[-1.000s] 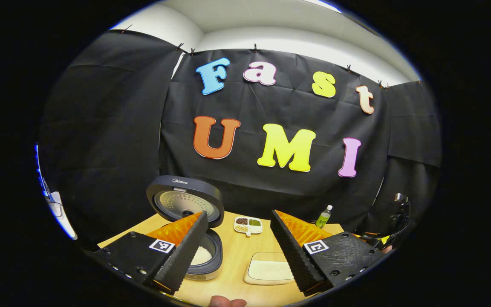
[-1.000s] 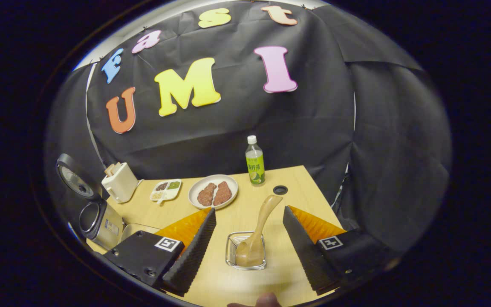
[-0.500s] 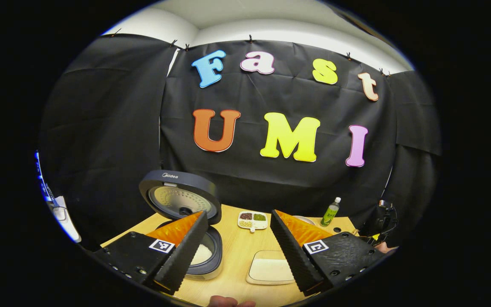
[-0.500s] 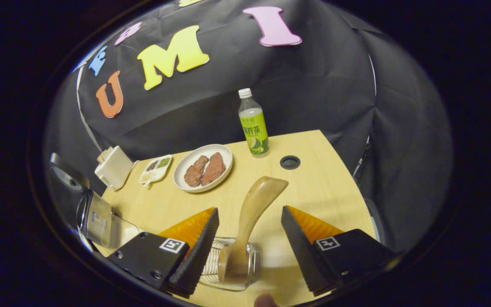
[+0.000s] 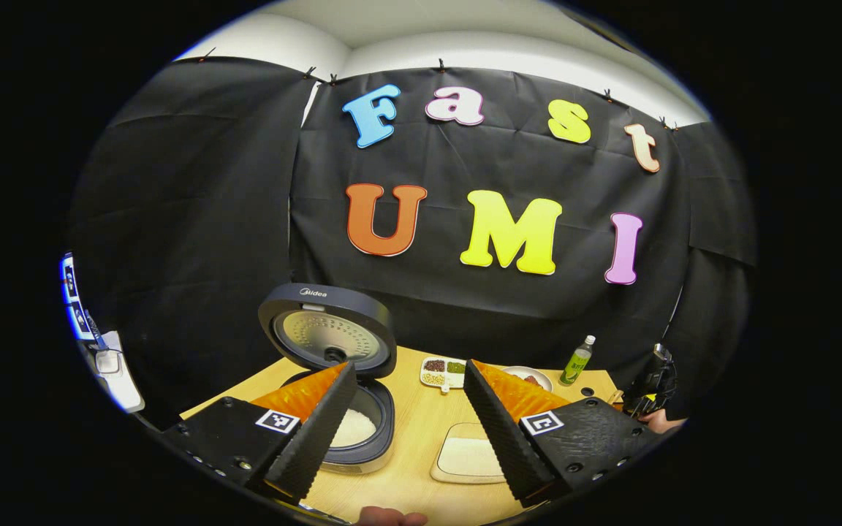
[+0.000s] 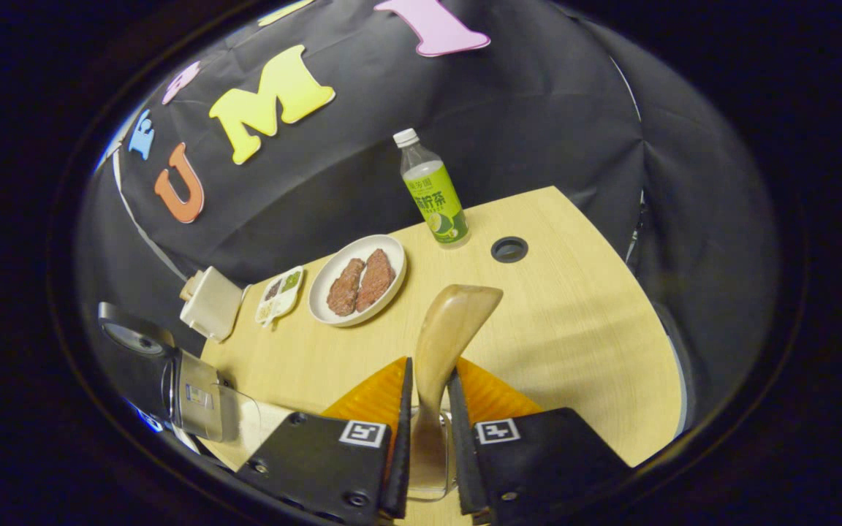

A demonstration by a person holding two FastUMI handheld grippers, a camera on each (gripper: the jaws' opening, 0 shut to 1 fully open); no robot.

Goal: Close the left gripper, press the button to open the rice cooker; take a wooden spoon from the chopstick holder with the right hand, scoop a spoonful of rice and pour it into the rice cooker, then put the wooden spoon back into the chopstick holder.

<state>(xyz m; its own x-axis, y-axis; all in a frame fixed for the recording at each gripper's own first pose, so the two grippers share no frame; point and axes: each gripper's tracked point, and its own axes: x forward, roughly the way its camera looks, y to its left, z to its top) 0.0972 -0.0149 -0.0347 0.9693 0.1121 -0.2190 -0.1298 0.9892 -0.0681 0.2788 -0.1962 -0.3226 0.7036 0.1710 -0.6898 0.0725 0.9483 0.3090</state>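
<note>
Wooden spoon (image 6: 444,343) stands in chopstick holder (image 6: 428,486), handle tilting far-right; right gripper (image 6: 427,431) clamped on its shaft. Left gripper (image 5: 406,438) apart, idle.

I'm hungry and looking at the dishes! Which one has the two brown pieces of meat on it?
The round white plate, beside the green bottle. The small divided dish next to it holds little heaps of grains instead, and the flat tray holds white rice.

Green bottle (image 6: 432,193), plate of meat (image 6: 357,280), sectioned dish (image 6: 279,294).
</note>
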